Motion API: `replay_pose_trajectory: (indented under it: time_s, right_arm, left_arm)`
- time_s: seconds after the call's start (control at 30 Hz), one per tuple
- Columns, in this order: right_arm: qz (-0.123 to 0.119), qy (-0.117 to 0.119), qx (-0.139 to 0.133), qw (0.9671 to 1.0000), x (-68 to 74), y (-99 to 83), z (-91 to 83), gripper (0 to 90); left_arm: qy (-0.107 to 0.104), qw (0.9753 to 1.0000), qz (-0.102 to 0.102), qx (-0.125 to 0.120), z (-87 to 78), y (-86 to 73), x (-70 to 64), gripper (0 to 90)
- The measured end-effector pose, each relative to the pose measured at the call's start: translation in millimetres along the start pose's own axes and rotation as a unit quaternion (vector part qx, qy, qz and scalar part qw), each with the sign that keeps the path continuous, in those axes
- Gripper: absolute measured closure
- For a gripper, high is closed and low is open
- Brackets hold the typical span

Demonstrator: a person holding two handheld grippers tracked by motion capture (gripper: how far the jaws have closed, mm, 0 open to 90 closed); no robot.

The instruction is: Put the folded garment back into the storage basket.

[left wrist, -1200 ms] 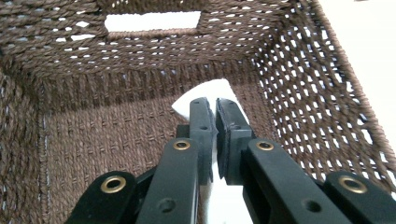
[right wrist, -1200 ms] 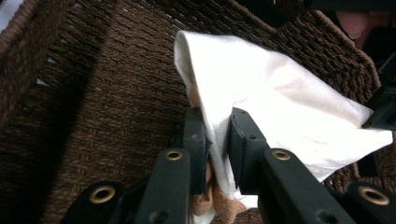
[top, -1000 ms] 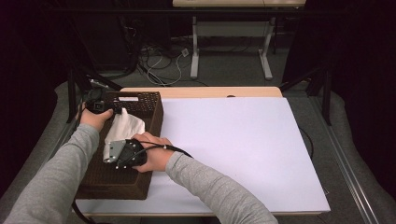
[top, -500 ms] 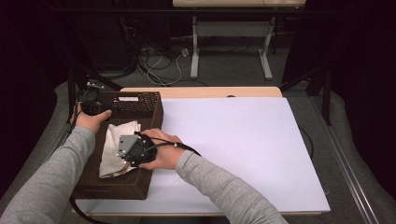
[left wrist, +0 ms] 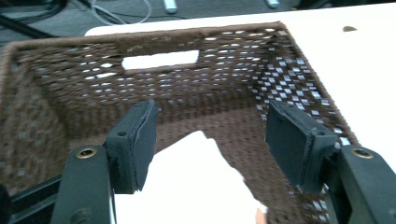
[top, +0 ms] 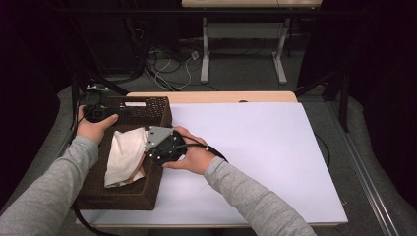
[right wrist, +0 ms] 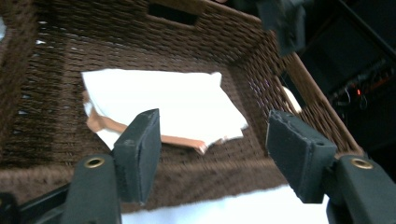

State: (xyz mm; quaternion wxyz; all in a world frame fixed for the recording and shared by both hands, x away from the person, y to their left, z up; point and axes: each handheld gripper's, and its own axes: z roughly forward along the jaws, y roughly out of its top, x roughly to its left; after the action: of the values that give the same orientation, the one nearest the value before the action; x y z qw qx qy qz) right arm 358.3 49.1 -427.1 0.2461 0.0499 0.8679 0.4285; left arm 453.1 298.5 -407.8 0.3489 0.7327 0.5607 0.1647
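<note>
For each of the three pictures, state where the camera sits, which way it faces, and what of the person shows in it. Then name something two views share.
High view: fixed above the person's side, looking forward and down on the table; both sleeved forearms, left gripper, right gripper.
Left gripper view: rides the left gripper, facing into the basket; open jaws.
Right gripper view: rides the right gripper, facing over the basket rim; open jaws.
Shared: both gripper views show the white cloth lying in the basket.

white cloth – crumpled, flat in brown basket
</note>
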Motion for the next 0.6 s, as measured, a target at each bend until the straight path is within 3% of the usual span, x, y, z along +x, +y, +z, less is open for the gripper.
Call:
replay_pose_trajectory:
  time_s: [0.13, 0.33, 0.6]
  right_arm:
    - [0.032, -0.009, -0.008, 0.9994, -9.0, -7.9, -8.5, 28.3]
    - [0.051, -0.019, -0.007, 0.9985, -17.0, -17.2, -20.2, 23.9]
    - [0.078, -0.026, 0.002, 0.9966, -28.2, -33.8, -44.5, 21.5]
  left_arm:
    - [-0.006, 1.0000, 0.001, 0.002, -1.4, -0.9, -7.9, 28.4]
    - [-0.027, 0.9996, 0.001, -0.004, -6.1, -5.3, -24.6, 23.9]
    - [-0.037, 0.9991, 0.018, 0.001, -18.7, -14.3, -46.0, 19.8]
